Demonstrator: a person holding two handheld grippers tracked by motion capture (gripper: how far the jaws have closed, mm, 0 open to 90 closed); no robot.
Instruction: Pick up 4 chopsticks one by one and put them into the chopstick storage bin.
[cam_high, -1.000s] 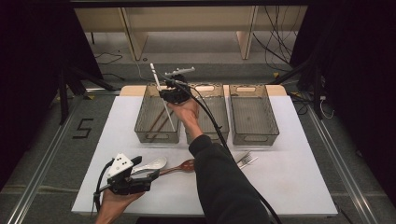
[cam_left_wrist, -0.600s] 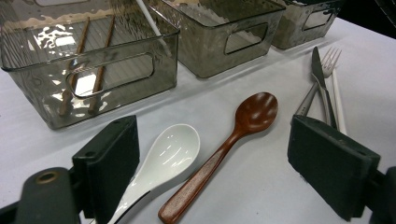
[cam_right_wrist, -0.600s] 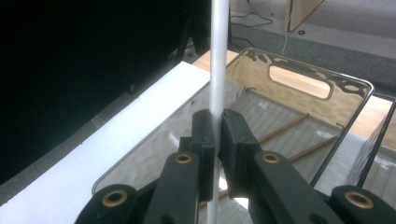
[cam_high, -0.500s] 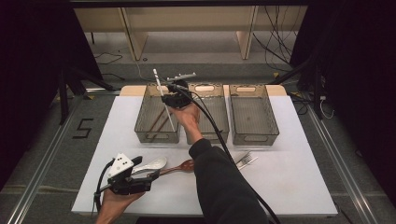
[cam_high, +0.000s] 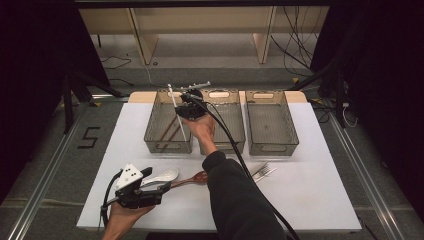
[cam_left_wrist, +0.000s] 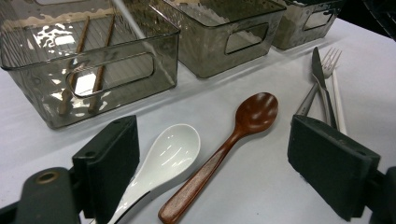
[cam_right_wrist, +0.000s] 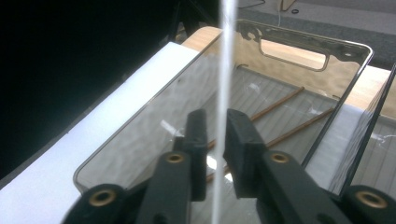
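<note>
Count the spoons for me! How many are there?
2. The white ceramic spoon and the brown wooden spoon lie side by side on the white table, in front of the left tool.

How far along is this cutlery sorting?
Early on, it seems. Done: two brown chopsticks lie in the left bin. In hand: the right gripper holds a white chopstick over that bin. Left: the white spoon, wooden spoon, fork, knife and another white chopstick lie on the table; the left gripper is open near the spoons.
</note>
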